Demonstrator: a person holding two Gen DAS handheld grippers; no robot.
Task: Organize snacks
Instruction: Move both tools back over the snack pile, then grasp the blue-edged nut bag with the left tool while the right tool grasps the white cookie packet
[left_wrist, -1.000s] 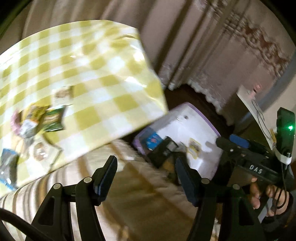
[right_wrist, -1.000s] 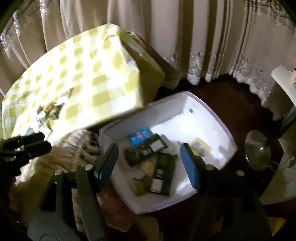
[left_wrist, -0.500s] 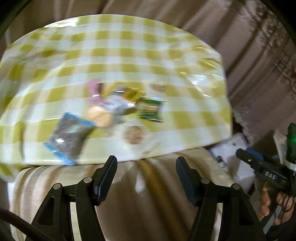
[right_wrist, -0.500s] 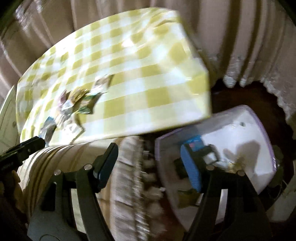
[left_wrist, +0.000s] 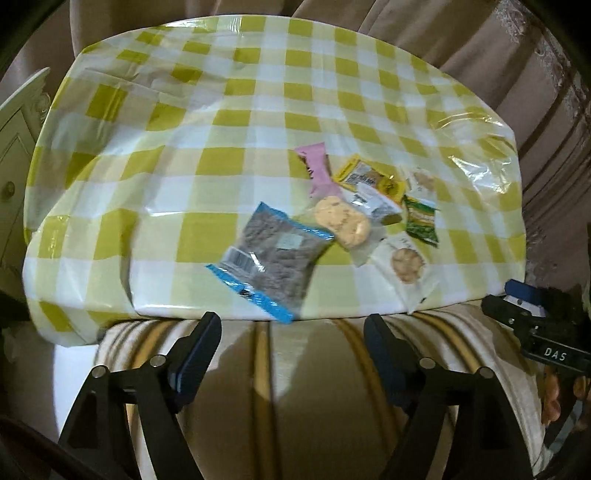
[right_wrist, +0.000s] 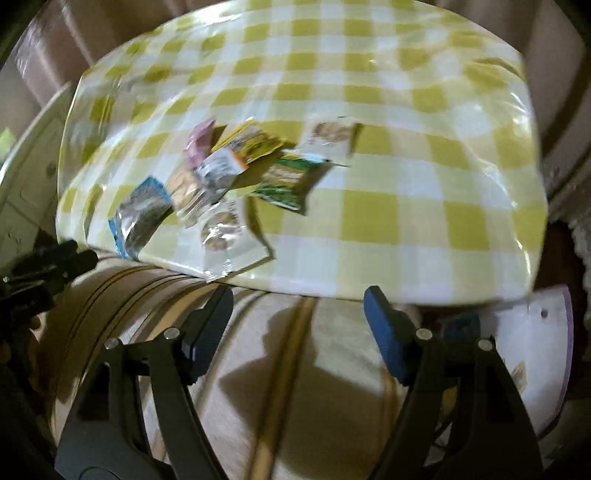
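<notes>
Snack packets lie in a loose cluster on the checked tablecloth (left_wrist: 221, 122), toward the near right part of the table, some overlapping. Nearest the edge is the blue-edged bag (left_wrist: 271, 254), a flat pouch of dark bits; its long axis runs diagonally, one short end hanging toward the table edge, the other pointing in at the cookie pack (left_wrist: 341, 221). It is probably light, soft and crinkly, and the shiny film looks slippery, so a pinch across a sealed end seam seems safer than squeezing the middle. The cookie pack and the white cookie sachet (left_wrist: 406, 264) likely hold brittle biscuits; they want a light grip on the wrapper margin. The green packet (left_wrist: 421, 221) and pink wrapper (left_wrist: 317, 168) lie roughly lengthwise away from the edge.

The left gripper (left_wrist: 291, 345) hangs over the striped cushion (left_wrist: 314, 387) just short of the table, jaws apart and having just widened, nothing between them. The right gripper (right_wrist: 299, 321) is likewise spread and empty, its jaws having just opened a little. A white box (right_wrist: 532, 354) with some snacks sits low at the right, beside the table
</notes>
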